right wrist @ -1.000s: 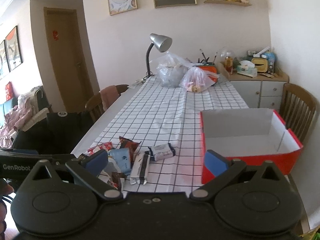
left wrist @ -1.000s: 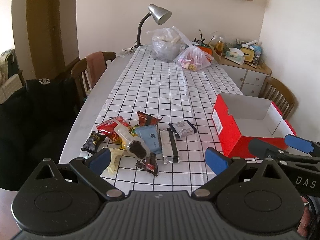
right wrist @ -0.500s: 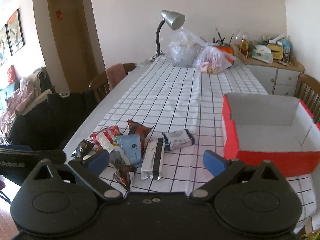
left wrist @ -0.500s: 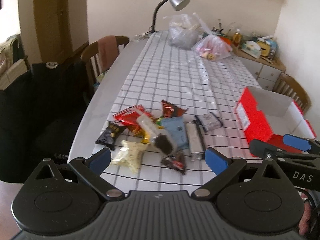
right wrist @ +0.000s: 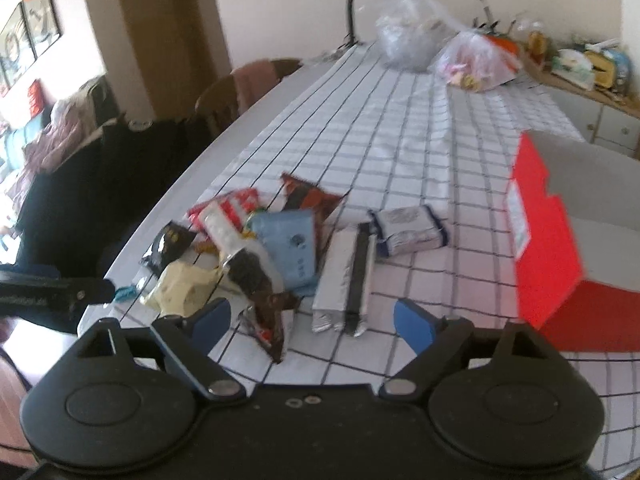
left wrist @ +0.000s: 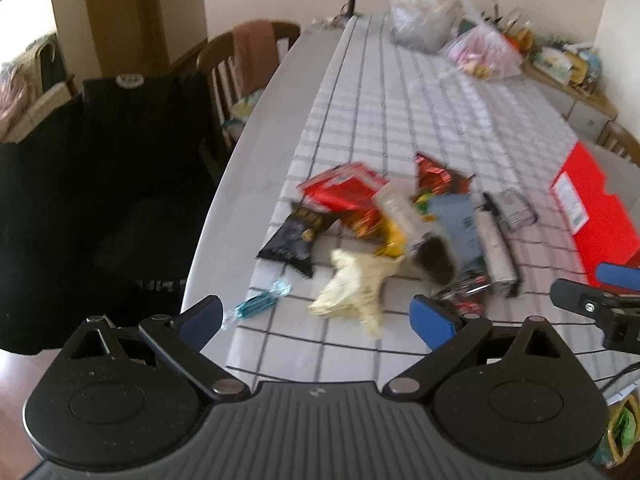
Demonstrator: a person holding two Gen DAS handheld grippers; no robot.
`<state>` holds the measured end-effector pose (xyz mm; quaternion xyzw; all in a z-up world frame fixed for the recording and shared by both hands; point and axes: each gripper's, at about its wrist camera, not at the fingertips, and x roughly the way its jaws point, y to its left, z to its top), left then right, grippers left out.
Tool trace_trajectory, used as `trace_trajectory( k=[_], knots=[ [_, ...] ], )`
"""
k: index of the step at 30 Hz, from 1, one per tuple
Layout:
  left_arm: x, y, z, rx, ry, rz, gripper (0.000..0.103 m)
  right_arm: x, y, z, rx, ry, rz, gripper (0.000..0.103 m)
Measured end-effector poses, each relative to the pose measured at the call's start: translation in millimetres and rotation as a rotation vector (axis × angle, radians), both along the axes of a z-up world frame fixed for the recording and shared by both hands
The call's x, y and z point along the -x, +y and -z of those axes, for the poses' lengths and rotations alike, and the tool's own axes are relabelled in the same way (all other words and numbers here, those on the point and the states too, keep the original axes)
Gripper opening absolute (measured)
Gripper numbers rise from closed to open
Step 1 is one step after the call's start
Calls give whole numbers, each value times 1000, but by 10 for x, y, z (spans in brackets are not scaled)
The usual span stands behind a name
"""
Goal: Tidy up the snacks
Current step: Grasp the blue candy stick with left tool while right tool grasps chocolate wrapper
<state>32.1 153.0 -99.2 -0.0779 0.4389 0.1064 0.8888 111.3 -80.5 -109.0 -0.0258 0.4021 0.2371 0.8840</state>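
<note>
Crinkly foil snack packets (right wrist: 280, 248) heaped mid-frame beside a red cardboard box (right wrist: 548, 248); left gripper (left wrist: 316, 318) apart, right gripper (right wrist: 312, 318) closing, empty – only the left view shows a blue-wrapped candy (left wrist: 260, 300)

Left gripper (left wrist: 316, 320): tilted downward, jaws spread wide, nothing between blue pads (left wrist: 430, 320). Right gripper (right wrist: 312, 318): tilted downward, jaws closing but still well apart, pads pressing on nothing. Both grippers held side by side, each one's black finger with blue tip visible at edge of other's view. No hand clearly visible.
</note>
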Motion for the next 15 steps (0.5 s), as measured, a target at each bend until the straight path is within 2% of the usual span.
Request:
trace_trajectory(
  k=[5,9,13,15],
  knots=[
    [-129,256,224,18,53,-15,87,-85,201,223,41,51,-63,84],
    [-221,385,359,15,80,23,85,-165,329,379,60,94,-97,81],
    [-310,490,476,1,106,80,76,-199,416,483,66,127,-122,73],
    [-345,514,527,-9,114,114,68,-213,450,518,67,136,-123,69]
  ],
)
